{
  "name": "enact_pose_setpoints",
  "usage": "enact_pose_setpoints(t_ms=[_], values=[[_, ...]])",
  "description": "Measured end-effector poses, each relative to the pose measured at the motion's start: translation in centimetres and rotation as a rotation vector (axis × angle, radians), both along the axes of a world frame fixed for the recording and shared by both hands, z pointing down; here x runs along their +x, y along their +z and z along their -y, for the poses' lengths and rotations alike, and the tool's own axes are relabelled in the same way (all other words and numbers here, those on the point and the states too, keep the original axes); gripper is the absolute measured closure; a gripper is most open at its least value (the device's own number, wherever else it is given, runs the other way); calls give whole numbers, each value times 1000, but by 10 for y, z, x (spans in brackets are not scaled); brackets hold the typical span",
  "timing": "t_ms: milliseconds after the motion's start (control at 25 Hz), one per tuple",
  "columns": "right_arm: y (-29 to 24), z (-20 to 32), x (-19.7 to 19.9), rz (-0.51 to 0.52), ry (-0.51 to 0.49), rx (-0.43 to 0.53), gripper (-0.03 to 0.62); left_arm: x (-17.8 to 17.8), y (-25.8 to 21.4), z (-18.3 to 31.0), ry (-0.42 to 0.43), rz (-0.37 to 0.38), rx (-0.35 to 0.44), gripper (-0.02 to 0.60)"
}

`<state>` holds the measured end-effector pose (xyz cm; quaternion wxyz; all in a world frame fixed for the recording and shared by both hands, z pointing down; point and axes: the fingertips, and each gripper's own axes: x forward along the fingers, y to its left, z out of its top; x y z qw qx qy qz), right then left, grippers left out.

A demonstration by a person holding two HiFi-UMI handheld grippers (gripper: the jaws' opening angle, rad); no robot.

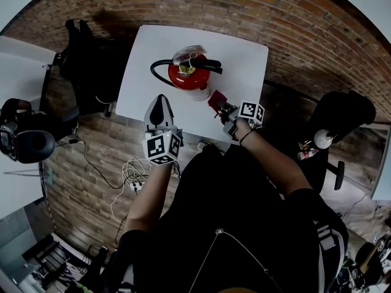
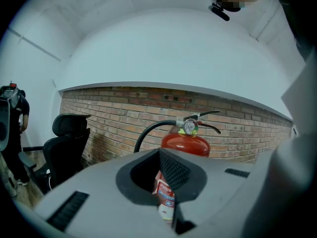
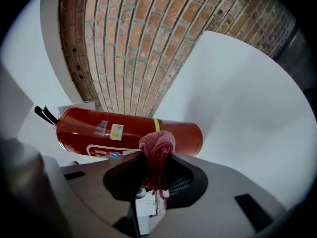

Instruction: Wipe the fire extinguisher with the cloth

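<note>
A red fire extinguisher [image 1: 189,73] with a black hose stands upright on the white table [image 1: 247,57]. My right gripper [image 1: 221,107] is shut on a bunched red cloth [image 1: 215,99] just to the right of the cylinder. In the right gripper view the cloth [image 3: 157,148] sticks out of the gripper [image 3: 156,177], close in front of the extinguisher's body [image 3: 99,128]; I cannot tell if they touch. My left gripper [image 1: 160,104] hovers at the table's near edge, pointing at the extinguisher [image 2: 184,144]. Its jaws [image 2: 166,187] look shut and hold nothing.
A brick floor [image 1: 317,47] surrounds the small table. One black office chair [image 1: 85,60] stands left of the table, another [image 1: 342,115] to the right. Cables [image 1: 131,170] lie on the floor near my left arm. A white desk with a headset [image 1: 24,139] is at far left.
</note>
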<state>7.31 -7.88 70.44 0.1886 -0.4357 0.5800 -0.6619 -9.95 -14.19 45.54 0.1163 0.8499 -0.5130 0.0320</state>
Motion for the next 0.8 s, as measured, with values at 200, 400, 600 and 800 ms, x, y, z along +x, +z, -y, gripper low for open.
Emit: enact_pose_setpoints(t_ms=[200,400,600,800], values=[[43,-1,-9,-41,29,-75,490,-8,7,-3,6,7,-11,571],[76,1,-19,-63,68,-131,490,-18,13,-7,15,20,-23,571],[98,6,-28,-97,95,-156,490,-29,17,-12,11,27,-30,571],[119,8,-32,-116,126,-188,490,-40,20,-18,12,34,-31,572]])
